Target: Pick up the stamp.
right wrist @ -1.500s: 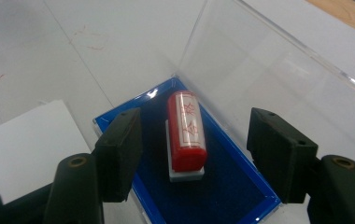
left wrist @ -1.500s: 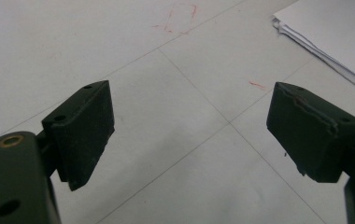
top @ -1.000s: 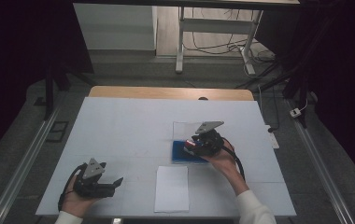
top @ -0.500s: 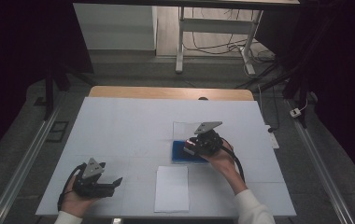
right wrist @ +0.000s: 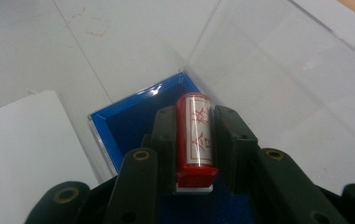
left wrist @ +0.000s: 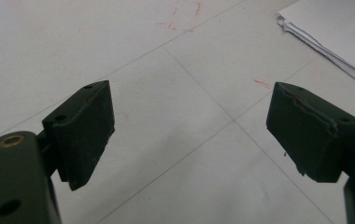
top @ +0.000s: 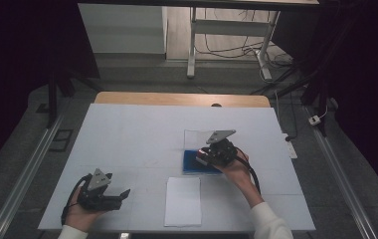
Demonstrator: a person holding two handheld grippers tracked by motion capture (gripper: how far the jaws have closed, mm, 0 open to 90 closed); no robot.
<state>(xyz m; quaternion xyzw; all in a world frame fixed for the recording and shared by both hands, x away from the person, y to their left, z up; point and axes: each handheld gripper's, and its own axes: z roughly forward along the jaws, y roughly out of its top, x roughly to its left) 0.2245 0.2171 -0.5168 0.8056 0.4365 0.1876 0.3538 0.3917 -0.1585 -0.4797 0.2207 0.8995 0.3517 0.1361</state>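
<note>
Nearest the person's edge of the table (top: 127,134), the left gripper (top: 120,195) is seen resting low over the white surface, held in the left hand (top: 80,211). Its jaws are spread wide with nothing between them, so it's fully released; in the left gripper view just bare tabletop with faint red marks (left wrist: 185,18) is seen past the pads (left wrist: 84,128). A stack of white paper (top: 183,200) is laid flat just to the right of it, near the front edge, and its corner is caught in the left gripper view too (left wrist: 339,32).

A bit farther in, the blue tray (top: 197,167) of a small box is found just beyond the paper, with its clear lid (top: 199,137) swung open toward the far side. The right gripper (top: 202,158) is parked over that tray, held by the right hand (top: 234,169). Its jaws have just been closing, and a red cylindrical stamp (right wrist: 195,135) is now clamped between them, the pads (right wrist: 164,140) pressed on both sides. The stamp is lying along the jaws, right above the blue lining, its transparent body printed with red characters. Whether it's touching the tray floor can't be told.
</note>
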